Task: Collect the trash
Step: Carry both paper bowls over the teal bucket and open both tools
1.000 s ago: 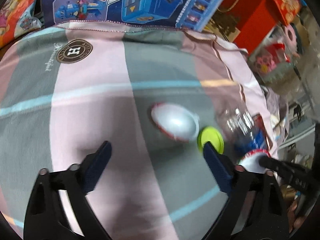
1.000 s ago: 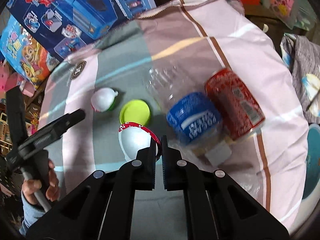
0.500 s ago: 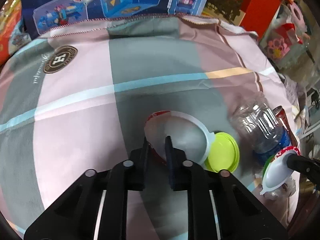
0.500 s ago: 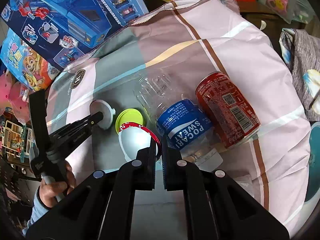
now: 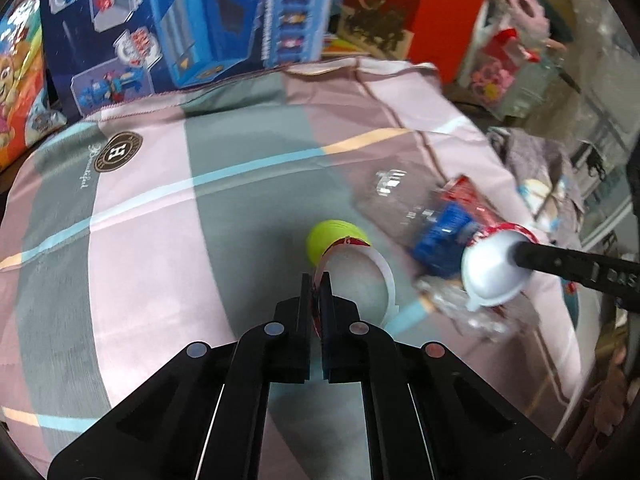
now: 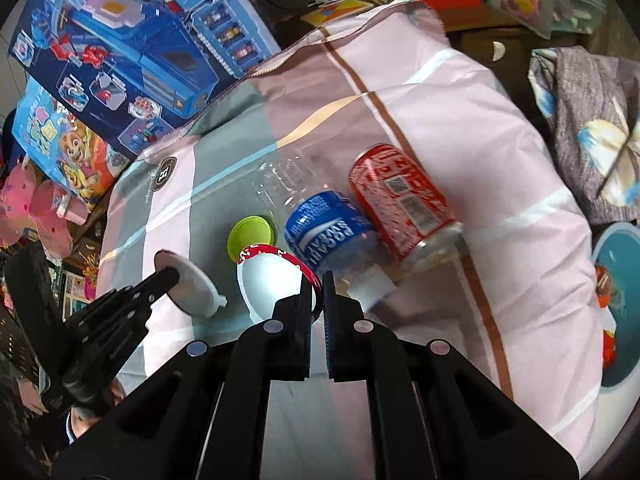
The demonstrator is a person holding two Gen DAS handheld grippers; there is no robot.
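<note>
Two white plastic cups with red-printed rims are held above the striped cloth. My left gripper (image 5: 316, 284) (image 6: 168, 276) has its jaws closing tight on the rim of one cup (image 5: 356, 276) (image 6: 192, 284), pads pressing it. The right gripper (image 6: 317, 286) (image 5: 520, 254) is shut on the rim of the other cup (image 6: 268, 280) (image 5: 492, 268). On the cloth below lie a lime-green lid (image 5: 332, 236) (image 6: 250, 236), a clear bottle with a blue label (image 6: 328, 232) (image 5: 440, 232) and a red can (image 6: 400, 200) on its side.
Large blue toy boxes (image 5: 200, 20) (image 6: 132, 40) stand along the cloth's far edge. A teal tub (image 6: 616, 312) sits off the right edge, with grey patterned fabric (image 6: 592, 120) behind it. Red boxes (image 5: 440, 8) and clutter fill the far right. A person's hand holds the left gripper's handle.
My left gripper went from wide open to shut on the rim of the cup lying by the green lid and lifted it rightward. The right gripper, still holding its cup, shifted slightly.
</note>
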